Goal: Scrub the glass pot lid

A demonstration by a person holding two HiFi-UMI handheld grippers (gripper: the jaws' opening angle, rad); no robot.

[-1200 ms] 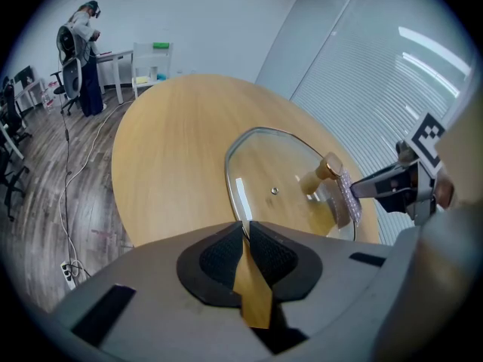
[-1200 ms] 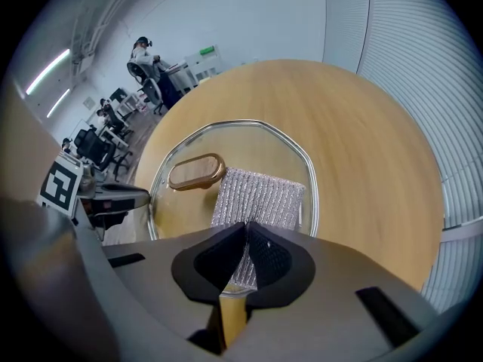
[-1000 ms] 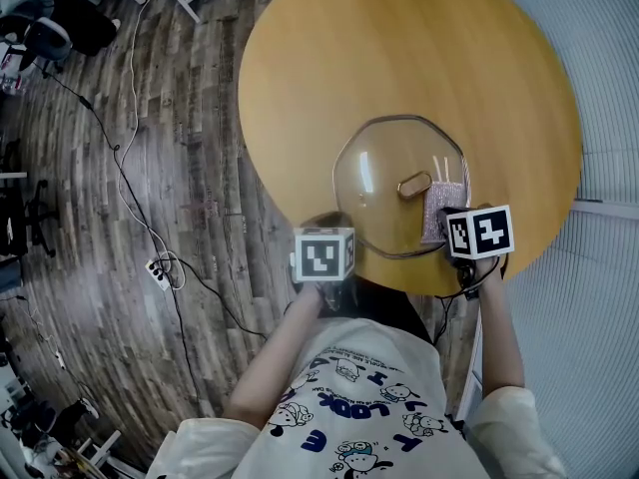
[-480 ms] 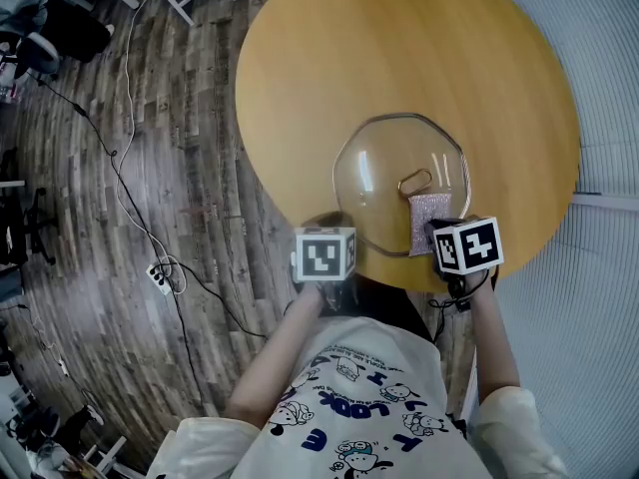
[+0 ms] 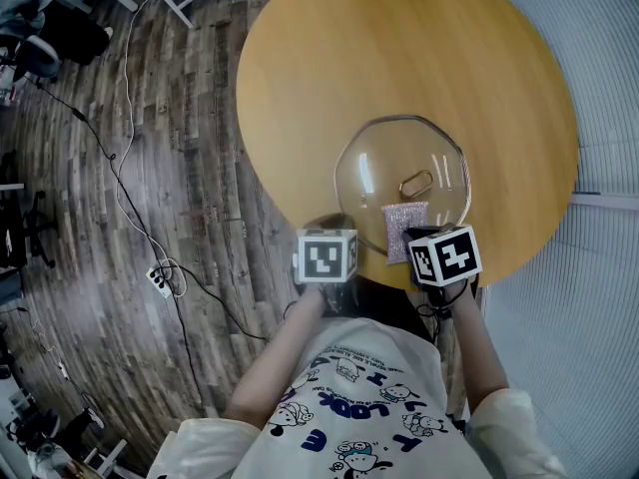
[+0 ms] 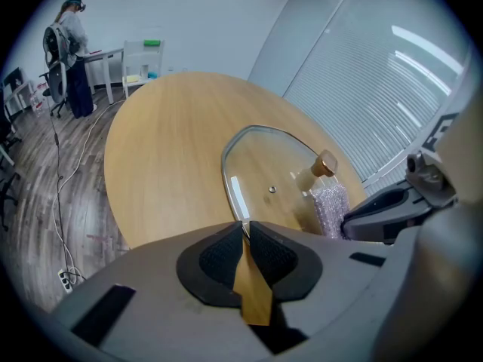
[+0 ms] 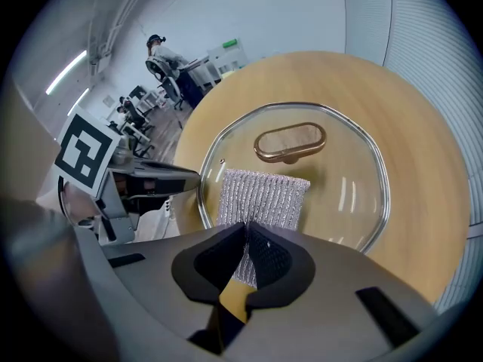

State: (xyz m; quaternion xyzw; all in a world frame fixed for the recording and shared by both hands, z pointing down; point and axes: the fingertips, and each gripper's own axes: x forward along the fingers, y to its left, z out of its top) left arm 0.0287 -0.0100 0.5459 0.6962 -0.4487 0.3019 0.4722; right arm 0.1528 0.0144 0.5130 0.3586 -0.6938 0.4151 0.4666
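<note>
Glass lid point(image 5: 379, 163) lies flat on the round table point(image 5: 399, 48). Right tongs point(image 7: 245, 232) clamp a silvery scrub pad point(image 7: 260, 194) lying on the glass. Left tongs point(image 6: 245, 228) are closed, seemingly pinching its near rim.

Bright even indoor light, ceiling-strip glare on glass, sharp focus, fisheye-warped dark corners

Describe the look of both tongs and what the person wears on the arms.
The left tongs and right tongs have grey bodies and black textured pads. Each carries a white cube with black square markers. A black cable hangs below the right one. The sleeves are pale, ending above bare forearms.
</note>
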